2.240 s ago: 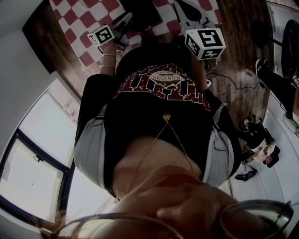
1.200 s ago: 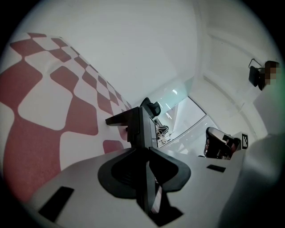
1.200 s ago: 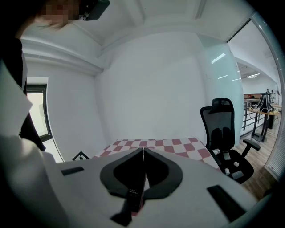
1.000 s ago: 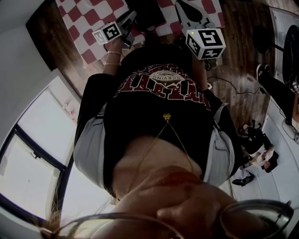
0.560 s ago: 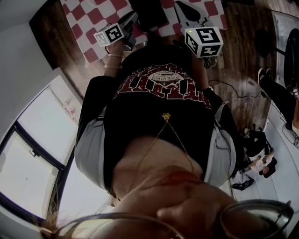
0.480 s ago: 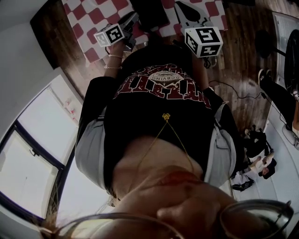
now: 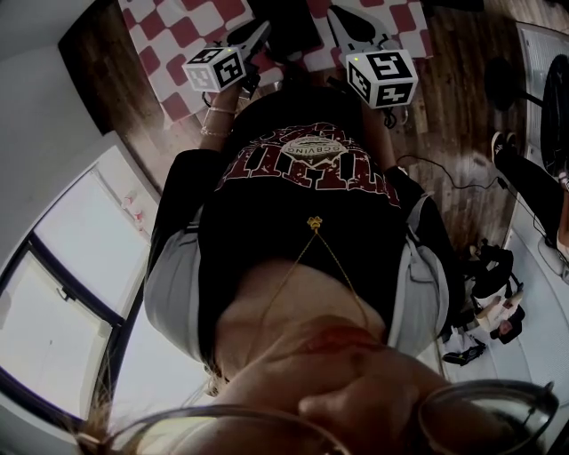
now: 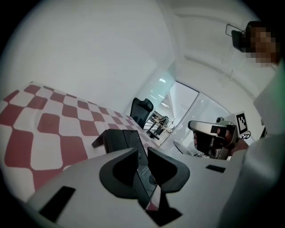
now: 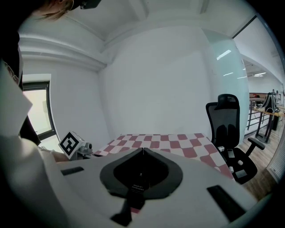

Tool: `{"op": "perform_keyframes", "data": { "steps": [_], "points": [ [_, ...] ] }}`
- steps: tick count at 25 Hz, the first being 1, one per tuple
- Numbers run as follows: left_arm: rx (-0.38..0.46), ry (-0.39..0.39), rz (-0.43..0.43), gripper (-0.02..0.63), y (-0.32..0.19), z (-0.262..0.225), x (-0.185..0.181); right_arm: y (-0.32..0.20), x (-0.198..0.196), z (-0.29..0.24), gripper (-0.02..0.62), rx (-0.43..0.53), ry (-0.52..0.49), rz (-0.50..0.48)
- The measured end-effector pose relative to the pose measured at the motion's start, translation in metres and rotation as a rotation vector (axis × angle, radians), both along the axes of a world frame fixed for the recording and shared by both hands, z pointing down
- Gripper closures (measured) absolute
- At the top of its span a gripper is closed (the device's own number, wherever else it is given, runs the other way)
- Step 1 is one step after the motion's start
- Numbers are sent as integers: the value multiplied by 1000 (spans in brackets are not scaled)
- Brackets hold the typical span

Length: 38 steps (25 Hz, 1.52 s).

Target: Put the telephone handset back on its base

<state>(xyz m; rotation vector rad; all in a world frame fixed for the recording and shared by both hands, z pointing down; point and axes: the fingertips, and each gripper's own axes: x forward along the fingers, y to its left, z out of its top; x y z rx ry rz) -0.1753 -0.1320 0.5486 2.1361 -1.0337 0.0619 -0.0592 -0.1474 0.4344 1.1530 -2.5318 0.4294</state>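
Note:
The black telephone base (image 8: 116, 139) stands on a red-and-white checked cloth (image 8: 44, 129). In the head view the base (image 7: 289, 27) lies at the top edge, between both grippers. My left gripper (image 8: 142, 151) points at the base, and a thin dark slab, apparently the handset (image 8: 143, 176), fills the narrow gap between its jaws. The same gripper (image 7: 253, 37) sits just left of the base in the head view. My right gripper (image 9: 142, 150) is shut, tips touching, with nothing seen between them. In the head view it (image 7: 356, 25) hovers right of the base.
The person's torso fills most of the head view. A black office chair (image 9: 229, 129) stands beyond the table's far right corner on the wooden floor (image 7: 462, 133). The left gripper's marker cube (image 9: 71, 143) shows at the right gripper view's left. White walls surround the table.
The left gripper has moved to the right and farther out over the cloth, closer to the telephone base. The right gripper has shifted slightly left and stays shut.

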Motion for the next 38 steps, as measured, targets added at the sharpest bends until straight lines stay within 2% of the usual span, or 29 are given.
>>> {"op": "perform_keyframes", "data": {
  "steps": [3,8,18,26,31,38],
  "points": [
    [55,-26,11,548,-3,-10,8,2,1,0,575,-2,-2,0],
    [121,-120,73,572,-4,-26,21,3,3,2,575,-4,-2,5],
    [215,-203,127,595,-7,-54,42,5,5,-2,575,0,-22,10],
    [272,-259,134,597,-11,-75,57,4,3,-5,575,9,-44,-2],
    [319,-344,113,597,-15,-93,62,1,0,-12,575,20,-75,-19],
    [374,-374,105,597,-17,-112,67,0,-8,-23,575,41,-96,-53]
  ]
}}
